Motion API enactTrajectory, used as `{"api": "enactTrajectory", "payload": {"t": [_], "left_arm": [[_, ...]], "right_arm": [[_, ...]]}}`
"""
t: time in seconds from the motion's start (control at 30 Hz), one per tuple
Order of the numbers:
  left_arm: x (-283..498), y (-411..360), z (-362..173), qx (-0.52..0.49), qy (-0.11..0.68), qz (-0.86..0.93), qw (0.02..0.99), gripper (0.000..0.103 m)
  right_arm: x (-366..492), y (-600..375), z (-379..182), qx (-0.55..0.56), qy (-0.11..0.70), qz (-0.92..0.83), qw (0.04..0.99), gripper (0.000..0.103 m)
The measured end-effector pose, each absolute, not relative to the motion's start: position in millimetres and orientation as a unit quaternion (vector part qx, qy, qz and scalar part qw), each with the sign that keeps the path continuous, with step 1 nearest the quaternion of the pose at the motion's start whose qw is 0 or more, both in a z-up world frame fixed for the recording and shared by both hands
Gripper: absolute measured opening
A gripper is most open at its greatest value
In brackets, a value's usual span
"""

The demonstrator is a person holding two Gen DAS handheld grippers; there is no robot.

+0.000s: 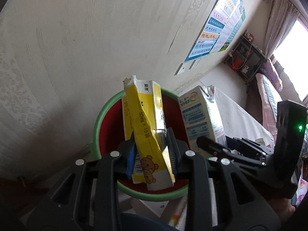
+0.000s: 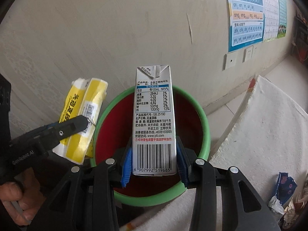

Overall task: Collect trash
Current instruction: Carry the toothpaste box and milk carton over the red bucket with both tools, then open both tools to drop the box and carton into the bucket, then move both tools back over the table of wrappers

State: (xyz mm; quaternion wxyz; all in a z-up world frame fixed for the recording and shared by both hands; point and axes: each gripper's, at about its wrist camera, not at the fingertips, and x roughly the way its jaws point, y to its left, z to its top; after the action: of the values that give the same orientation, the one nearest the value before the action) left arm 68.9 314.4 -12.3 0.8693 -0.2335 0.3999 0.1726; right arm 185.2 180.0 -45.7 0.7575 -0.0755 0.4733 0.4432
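Yellow medicine box (image 1: 148, 132): thin printed cardboard, creased and torn at the top, faintly glossy; milk carton (image 2: 154, 123): smooth coated paperboard with a silvery sheen and crisp black print; bin (image 2: 204, 123): smooth moulded plastic, green rim, red inner wall, slightly shiny; left tongs (image 1: 151, 154) and right tongs (image 2: 154, 160): matt black plastic arms with bright metal rivets and ribbed blue pads; wall (image 1: 77, 38): matt, pale, faintly textured wallpaper; wall chart (image 2: 246, 13): glossy printed paper; surface (image 2: 259, 134): white, rough, nubbly cloth.
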Motion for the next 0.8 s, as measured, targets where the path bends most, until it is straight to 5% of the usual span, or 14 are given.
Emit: {"api": "enactTrajectory", "payload": {"t": [0.1, 0.13, 0.17, 0.47, 0.8], "left_arm": [[72.0, 316.5, -14.6, -0.239, 0.403, 0.174, 0.866, 0.03], [72.0, 316.9, -14.8, -0.242, 0.403, 0.173, 0.865, 0.032], [71.9, 317.4, -14.3, -0.243, 0.404, 0.176, 0.864, 0.041], [52.5, 315.1, 0.6, -0.245, 0.371, 0.199, 0.873, 0.097], [39.6, 269.9, 19.0, -0.198, 0.358, 0.193, 0.892, 0.097]], "right_arm": [[184.1, 184.9, -49.6, -0.088, 0.474, 0.437, 0.759, 0.041], [183.8, 185.8, -48.4, -0.09, 0.471, 0.435, 0.762, 0.049], [183.3, 186.5, -47.6, -0.09, 0.471, 0.435, 0.762, 0.061], [176.7, 162.0, -39.3, -0.094, 0.461, 0.419, 0.777, 0.083], [167.1, 98.0, -28.6, -0.083, 0.468, 0.364, 0.801, 0.087]]}}
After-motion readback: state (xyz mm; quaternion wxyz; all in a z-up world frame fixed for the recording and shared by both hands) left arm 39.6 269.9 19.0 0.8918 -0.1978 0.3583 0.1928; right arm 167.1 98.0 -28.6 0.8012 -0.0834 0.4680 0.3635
